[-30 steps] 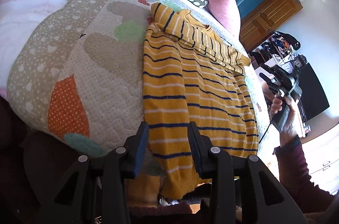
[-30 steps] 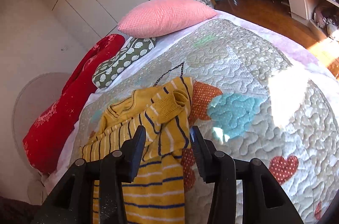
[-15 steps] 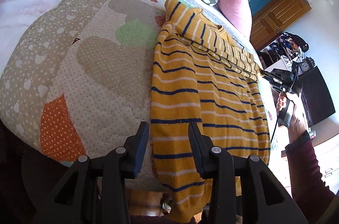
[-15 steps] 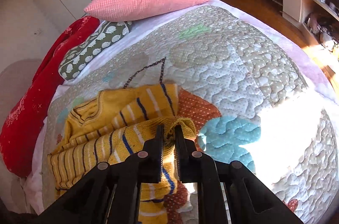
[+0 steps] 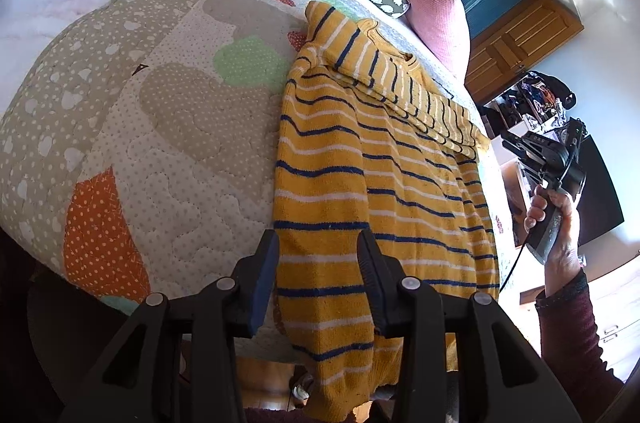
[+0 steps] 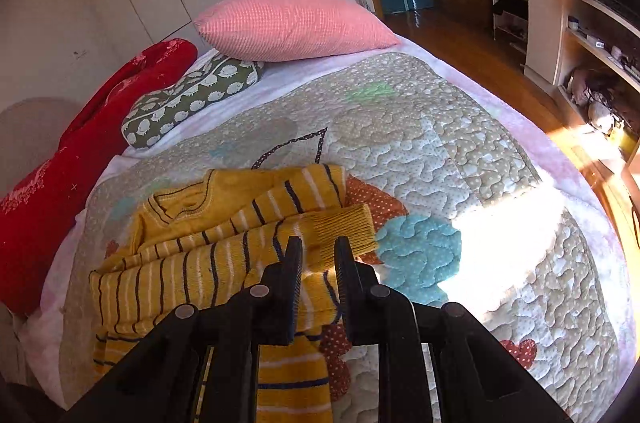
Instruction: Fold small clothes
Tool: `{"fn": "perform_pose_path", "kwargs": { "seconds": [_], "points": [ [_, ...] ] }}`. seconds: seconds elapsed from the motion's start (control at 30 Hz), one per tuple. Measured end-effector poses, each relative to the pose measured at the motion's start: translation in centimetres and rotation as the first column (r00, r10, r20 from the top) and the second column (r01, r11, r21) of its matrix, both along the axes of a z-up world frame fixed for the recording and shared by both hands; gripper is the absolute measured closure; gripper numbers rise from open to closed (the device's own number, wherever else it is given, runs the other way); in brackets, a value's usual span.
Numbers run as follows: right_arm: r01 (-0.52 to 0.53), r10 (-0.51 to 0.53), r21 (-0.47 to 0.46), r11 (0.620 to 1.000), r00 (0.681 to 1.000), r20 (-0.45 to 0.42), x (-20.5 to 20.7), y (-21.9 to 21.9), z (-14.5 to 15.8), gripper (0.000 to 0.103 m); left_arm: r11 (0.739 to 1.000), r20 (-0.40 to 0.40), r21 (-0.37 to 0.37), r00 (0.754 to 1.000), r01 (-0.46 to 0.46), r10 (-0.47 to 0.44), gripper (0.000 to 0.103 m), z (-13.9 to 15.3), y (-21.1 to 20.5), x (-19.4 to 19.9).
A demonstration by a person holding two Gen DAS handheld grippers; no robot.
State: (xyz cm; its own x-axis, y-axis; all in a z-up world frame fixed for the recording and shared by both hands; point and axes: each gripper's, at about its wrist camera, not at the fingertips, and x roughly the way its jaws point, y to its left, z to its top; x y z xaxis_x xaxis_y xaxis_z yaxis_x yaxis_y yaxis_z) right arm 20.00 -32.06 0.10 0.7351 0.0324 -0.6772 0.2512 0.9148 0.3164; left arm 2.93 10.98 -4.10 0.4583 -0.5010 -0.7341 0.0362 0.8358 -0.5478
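Note:
A yellow sweater with navy and white stripes (image 5: pixel 380 183) lies flat on the quilted bed cover (image 5: pixel 160 127), its hem hanging over the near edge. Both sleeves are folded across the chest. My left gripper (image 5: pixel 316 251) is open just above the sweater's lower left side. My right gripper (image 6: pixel 318 255) is open a little, above the sleeve's ribbed cuff (image 6: pixel 344 227) that lies on the sweater (image 6: pixel 224 255). The right gripper also shows in the left wrist view (image 5: pixel 520 151), held off the bed's right side.
A pink pillow (image 6: pixel 292 23), a green sheep-print cushion (image 6: pixel 192 99) and a red blanket (image 6: pixel 60 163) lie at the head of the bed. Shelves (image 6: pixel 580 35) and a wooden floor are to the right. Bright sunlight falls on the quilt (image 6: pixel 500 235).
My right gripper was shut on the sleeve cuff half a second ago; now its jaws have parted and the cuff lies on the sweater. My left gripper has come closer over the sweater's lower left.

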Motion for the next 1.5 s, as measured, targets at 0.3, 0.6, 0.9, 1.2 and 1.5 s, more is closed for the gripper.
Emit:
{"fn": "perform_pose_path", "kwargs": {
  "seconds": [0.3,0.6,0.9,1.2,1.5],
  "points": [
    [-0.293,0.293,0.018,0.956,0.954,-0.063,6.5,14.2,-0.9,0.085,0.997,0.042,0.056,0.997,-0.06,0.057,0.061,0.1,3.4,-1.1],
    [-0.491,0.494,0.061,0.869,0.856,-0.154,12.2,27.2,-3.3,0.086,0.995,0.029,0.015,0.995,-0.098,0.097,0.061,-1.4,6.2,-1.1],
    [-0.475,0.466,0.025,0.88,0.85,-0.245,15.5,31.5,-5.4,0.085,0.993,0.017,-0.014,0.993,-0.115,0.116,0.06,-1.7,6.9,-1.8],
    [-0.512,0.507,0.004,0.859,0.85,-0.145,4.5,23.0,-0.8,0.067,0.996,0.042,0.01,0.995,-0.092,0.091,0.05,-0.6,5.5,-2.0],
    [-0.57,0.566,0.007,0.822,0.815,-0.122,-12.0,18.6,-4.3,0.059,0.994,0.0,-0.017,0.994,-0.107,0.107,0.048,-0.4,4.2,-1.2]
  ]
}}
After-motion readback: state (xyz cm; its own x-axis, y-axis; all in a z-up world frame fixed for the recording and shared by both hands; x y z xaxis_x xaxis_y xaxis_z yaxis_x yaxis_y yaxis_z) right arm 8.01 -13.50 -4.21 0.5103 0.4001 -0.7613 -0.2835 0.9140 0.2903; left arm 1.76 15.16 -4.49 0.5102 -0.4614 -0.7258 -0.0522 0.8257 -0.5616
